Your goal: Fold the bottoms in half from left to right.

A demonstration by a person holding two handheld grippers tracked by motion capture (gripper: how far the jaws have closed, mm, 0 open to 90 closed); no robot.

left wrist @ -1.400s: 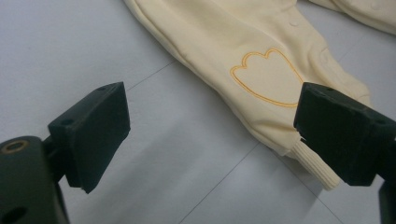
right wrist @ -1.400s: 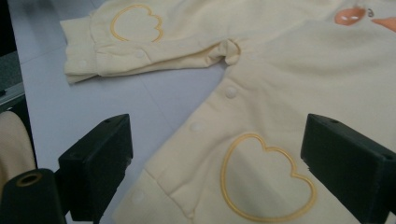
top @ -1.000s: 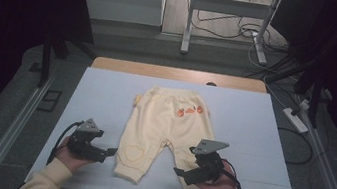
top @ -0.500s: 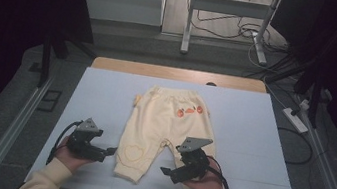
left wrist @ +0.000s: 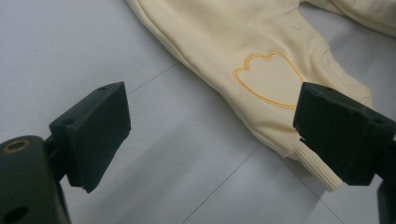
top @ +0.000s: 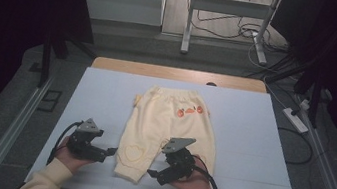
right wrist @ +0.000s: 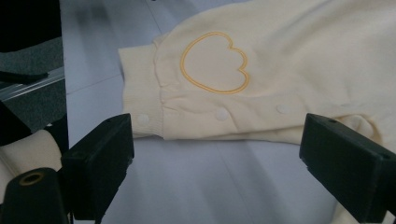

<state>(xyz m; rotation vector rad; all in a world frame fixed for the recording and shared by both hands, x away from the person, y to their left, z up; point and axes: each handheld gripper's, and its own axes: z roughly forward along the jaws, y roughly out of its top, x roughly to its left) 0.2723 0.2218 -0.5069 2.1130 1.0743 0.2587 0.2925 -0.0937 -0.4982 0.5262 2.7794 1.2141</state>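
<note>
Hand-held grippers, left (top: pixel 108 153) and right (top: pixel 154 175), are held wide beside baby pants (top: pixel 167 119) (nothing grasped yet).

**A recording lab, not a home**

Dark curtains (top: pixel 10 25) close in both sides. A pale sheet covers the table (top: pixel 251 137), metal stand legs (top: pixel 187 21) rise at the far end, and cables (top: pixel 232 25) and a power strip (top: pixel 295 119) lie on the floor.

Both forearms come in from the bottom of the high view, each hand low over the table: the left gripper (top: pixel 108 152) points right, the right gripper (top: pixel 153 174) angles left, both with jaws spread wide
</note>
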